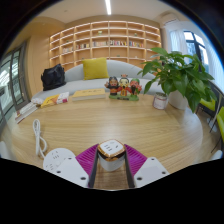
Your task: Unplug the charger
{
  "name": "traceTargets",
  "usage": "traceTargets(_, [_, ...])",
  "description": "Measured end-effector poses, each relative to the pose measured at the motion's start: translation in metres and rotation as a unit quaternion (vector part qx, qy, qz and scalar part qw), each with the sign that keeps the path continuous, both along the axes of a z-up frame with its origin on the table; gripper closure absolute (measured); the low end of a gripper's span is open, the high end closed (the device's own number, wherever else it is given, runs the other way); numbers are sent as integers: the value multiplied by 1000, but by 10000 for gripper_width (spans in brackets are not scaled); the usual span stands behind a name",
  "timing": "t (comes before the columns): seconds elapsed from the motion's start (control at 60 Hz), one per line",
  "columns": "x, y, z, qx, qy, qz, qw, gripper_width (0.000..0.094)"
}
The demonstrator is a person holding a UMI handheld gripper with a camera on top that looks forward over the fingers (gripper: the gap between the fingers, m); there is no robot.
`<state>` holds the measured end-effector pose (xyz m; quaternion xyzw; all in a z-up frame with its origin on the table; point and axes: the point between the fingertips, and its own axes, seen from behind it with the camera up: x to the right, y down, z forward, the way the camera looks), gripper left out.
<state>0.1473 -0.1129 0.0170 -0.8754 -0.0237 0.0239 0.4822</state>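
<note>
My gripper (111,160) is shut on a white charger (111,150) with an orange-trimmed top face; the block sits between the two pink pads (88,157), which press on its sides. The charger is held above the wooden table (120,120). A white cable (38,135) lies loose on the table to the left of the fingers, and I cannot tell whether it joins the charger. No socket or power strip shows.
A potted green plant (178,72) stands at the right on the table. Small toy figures (124,88) sit at the far middle, flat items (55,99) at the far left. A sofa with a yellow cushion (95,68) and bookshelves (105,40) are behind.
</note>
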Motion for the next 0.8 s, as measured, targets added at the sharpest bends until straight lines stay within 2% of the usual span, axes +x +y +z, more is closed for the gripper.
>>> traceTargets(0.183, [20,-5,13,-4,-19,-28,999,129])
traceTargets(0.233, [25,-10,20,2,-26,-35,999,70])
traceTargets(0.433, [46,-46,58,21,-62,-47,997,79])
traceTargets(0.8, [37,-167,117,25,-71,-51,996,79])
